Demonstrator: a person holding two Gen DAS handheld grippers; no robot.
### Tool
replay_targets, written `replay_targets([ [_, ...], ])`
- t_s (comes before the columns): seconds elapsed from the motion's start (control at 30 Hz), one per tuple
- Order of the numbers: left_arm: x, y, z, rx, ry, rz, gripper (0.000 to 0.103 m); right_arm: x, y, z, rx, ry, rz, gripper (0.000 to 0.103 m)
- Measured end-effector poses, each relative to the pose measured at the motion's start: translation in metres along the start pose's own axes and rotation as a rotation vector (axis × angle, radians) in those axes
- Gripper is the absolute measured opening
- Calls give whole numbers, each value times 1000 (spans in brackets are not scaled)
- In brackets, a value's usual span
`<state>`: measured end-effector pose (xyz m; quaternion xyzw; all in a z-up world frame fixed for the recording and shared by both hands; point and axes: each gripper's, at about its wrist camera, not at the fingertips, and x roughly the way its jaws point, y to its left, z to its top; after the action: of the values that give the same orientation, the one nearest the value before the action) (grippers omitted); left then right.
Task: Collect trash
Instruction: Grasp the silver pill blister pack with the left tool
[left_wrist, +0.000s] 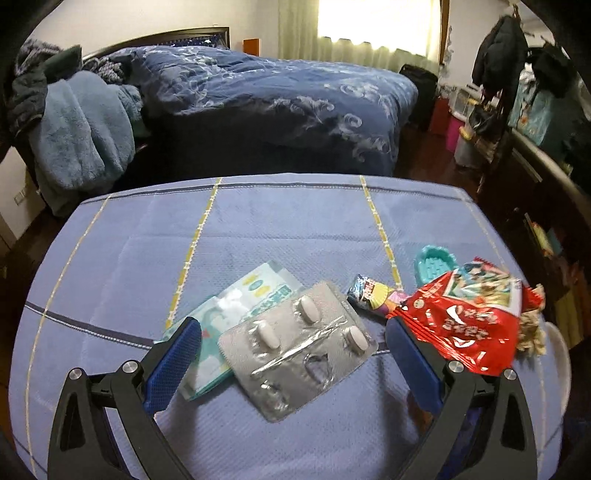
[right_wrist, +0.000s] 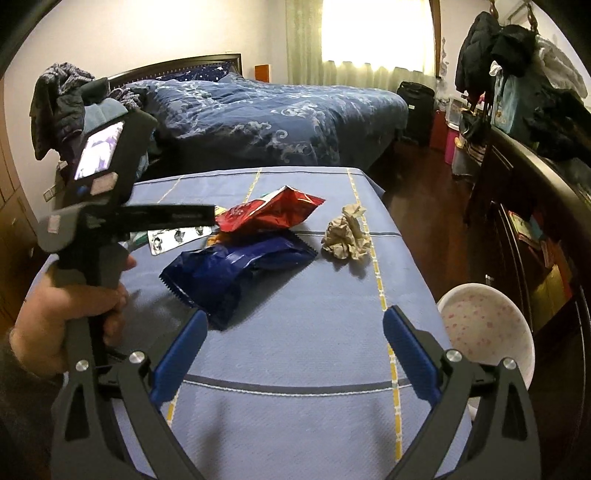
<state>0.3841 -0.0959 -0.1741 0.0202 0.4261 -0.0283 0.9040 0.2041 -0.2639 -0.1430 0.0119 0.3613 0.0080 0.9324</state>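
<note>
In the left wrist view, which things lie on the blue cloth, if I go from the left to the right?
Teal tissue pack → silver pill blister → small colourful wrapper → red snack bag → crumpled paper. The teal ridged item behind the bag is left out, as it overlaps it.

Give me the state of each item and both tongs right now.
Left tongs: open, around the blister pack.
Right tongs: open, empty.
Blister pack: flat, partly emptied.
Red wrapper: torn open, crumpled.
Blue wrapper: lying crumpled.
Paper wad: balled up.
White bin: upright beside the table, looks empty.
</note>
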Motion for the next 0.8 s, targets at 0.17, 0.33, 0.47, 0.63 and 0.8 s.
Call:
replay_targets([
  [0.17, -4, -7, 2, 47, -23, 22, 42, 3, -1, 1, 1, 7, 3, 97],
  [0.33, -8, 9, 1, -2, -14, -47, 30, 4, 2, 1, 2, 13, 23, 97],
  [0.47, -20, 30, -5, -61, -26, -106, 30, 4, 9, 3, -13, 10, 24, 96],
  [0.63, -47, 59, -15, -121, -68, -134, 30, 10, 19, 8, -17, 18, 41, 97],
  [0.8, -74, 84, -23, -163, -114, -128, 30, 32, 41, 19, -36, 54, 66, 97],
])
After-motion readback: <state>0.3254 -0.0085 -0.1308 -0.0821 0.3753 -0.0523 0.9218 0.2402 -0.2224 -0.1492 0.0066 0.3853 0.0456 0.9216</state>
